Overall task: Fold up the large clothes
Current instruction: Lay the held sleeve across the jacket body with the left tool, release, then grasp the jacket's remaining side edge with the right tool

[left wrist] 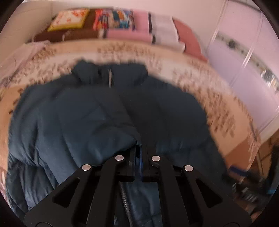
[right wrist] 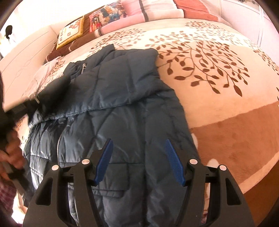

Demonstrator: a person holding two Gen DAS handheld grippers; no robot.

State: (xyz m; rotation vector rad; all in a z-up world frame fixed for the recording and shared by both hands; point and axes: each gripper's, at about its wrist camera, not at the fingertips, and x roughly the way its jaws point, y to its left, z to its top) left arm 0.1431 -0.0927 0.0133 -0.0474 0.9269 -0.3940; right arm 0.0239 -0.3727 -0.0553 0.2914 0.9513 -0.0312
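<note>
Left wrist view, my left tongs [left wrist: 139,152]: clamped together on a gathered fold of the jacket [left wrist: 97,111], which bunches up right at the tips; only a sliver of blue pad shows between the black fingers.
Left wrist view, jacket: dark blue and quilted, spread over the near and middle part of the bed [left wrist: 218,97], collar [left wrist: 109,73] at the far end with a short pale zip line in its middle. One flap is pulled across from the left toward my tongs.
Left wrist view, bed: cream cover with a brown leaf pattern, blurred here.
Left wrist view, far side: a row of folded bedding [left wrist: 139,26] in pink, white and rust, and a yellow-edged cushion [left wrist: 69,19] at the far left.
Left wrist view, right side: pale wardrobe doors [left wrist: 244,69].

Right wrist view, my right tongs [right wrist: 139,160]: apart, both blue pads [right wrist: 174,160] clear to see, hovering above the near part of the jacket [right wrist: 122,97] with nothing gripped.
Right wrist view, jacket: lies lengthwise on the left half of the bed [right wrist: 218,69], a sleeve folded across the chest, the zip [right wrist: 59,138] running down its left side, a pocket flap near my tongs.
Right wrist view, left hand [right wrist: 10,152]: blurred at the left edge, gripping a dark handle beside the jacket.
Right wrist view, far side: the cushion [right wrist: 71,33] and folded bedding [right wrist: 139,10] along the far edge of the bed.
</note>
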